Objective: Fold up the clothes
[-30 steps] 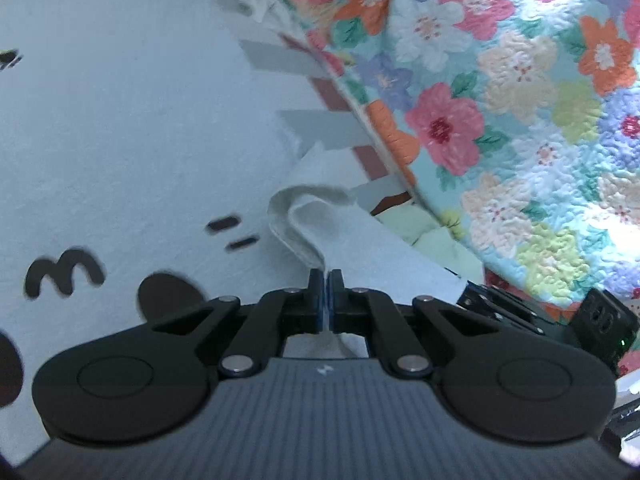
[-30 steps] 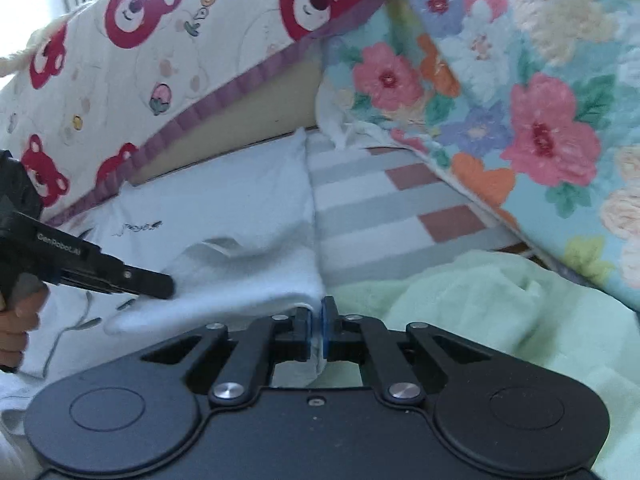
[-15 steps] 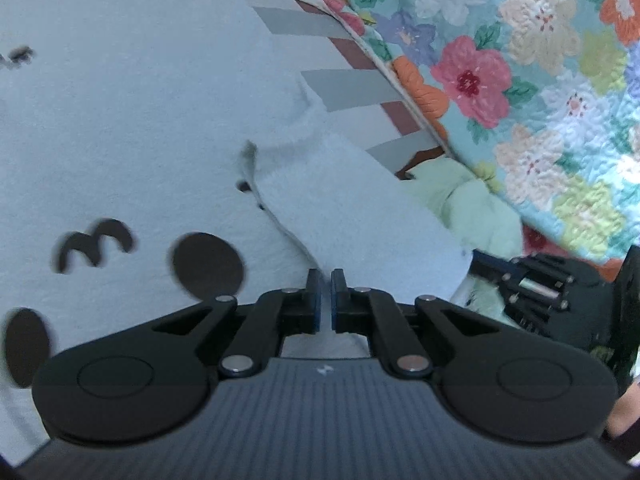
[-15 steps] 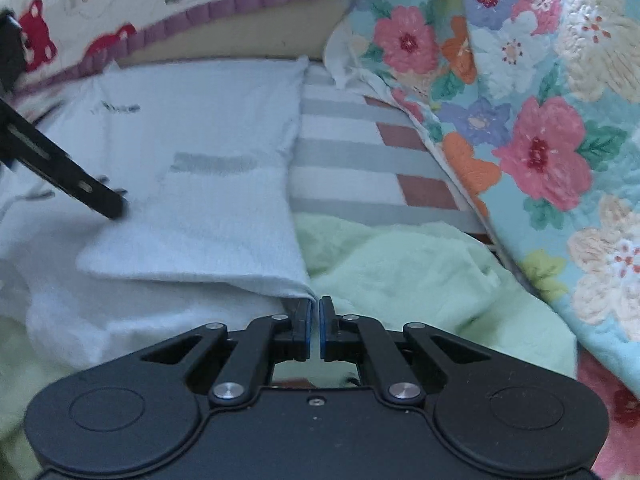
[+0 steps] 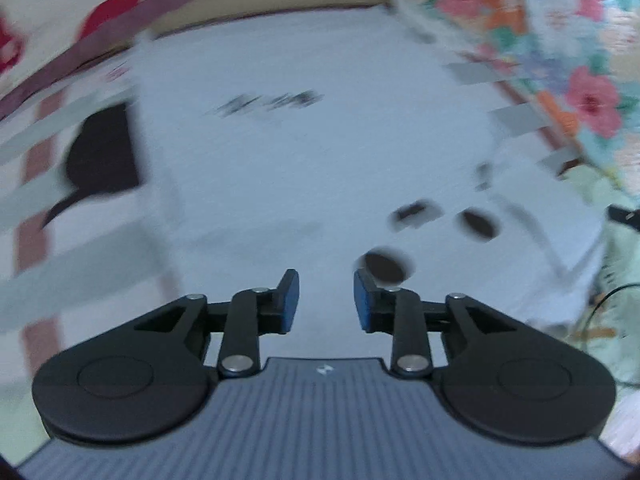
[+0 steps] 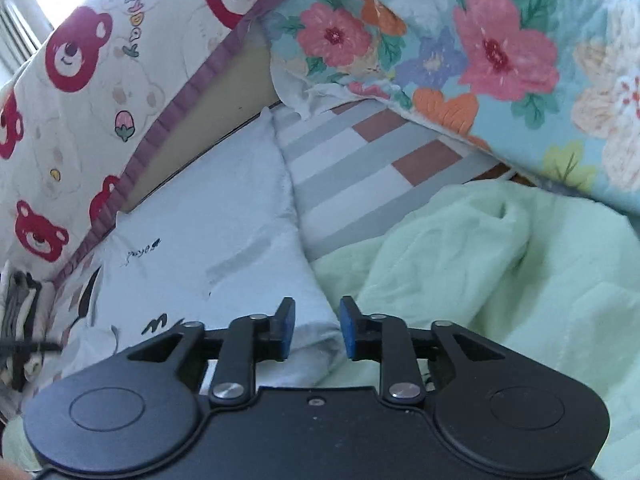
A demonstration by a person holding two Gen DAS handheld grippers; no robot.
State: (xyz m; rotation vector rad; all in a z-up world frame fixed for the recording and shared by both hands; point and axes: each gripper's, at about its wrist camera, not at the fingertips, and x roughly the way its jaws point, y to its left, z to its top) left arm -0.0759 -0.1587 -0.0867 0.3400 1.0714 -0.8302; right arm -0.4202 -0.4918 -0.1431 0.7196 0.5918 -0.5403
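A floral quilt [image 6: 500, 52] lies heaped at the upper right, just beside a bear-print cushion [image 6: 80, 92] with purple piping. Between them a striped sheet [image 6: 360, 168] shows.

Little legible txt. Bear-print quilt [image 6: 92, 92] has coloured lettering beside a red bear, upside down, unreadable. White garment [image 6: 208, 240] carries small dark script, approx. "yoyes", uncertain; same print is motion-blurred in left wrist view [image 5: 272, 104]. Left gripper body shows small white logo mark [image 5: 322, 370].
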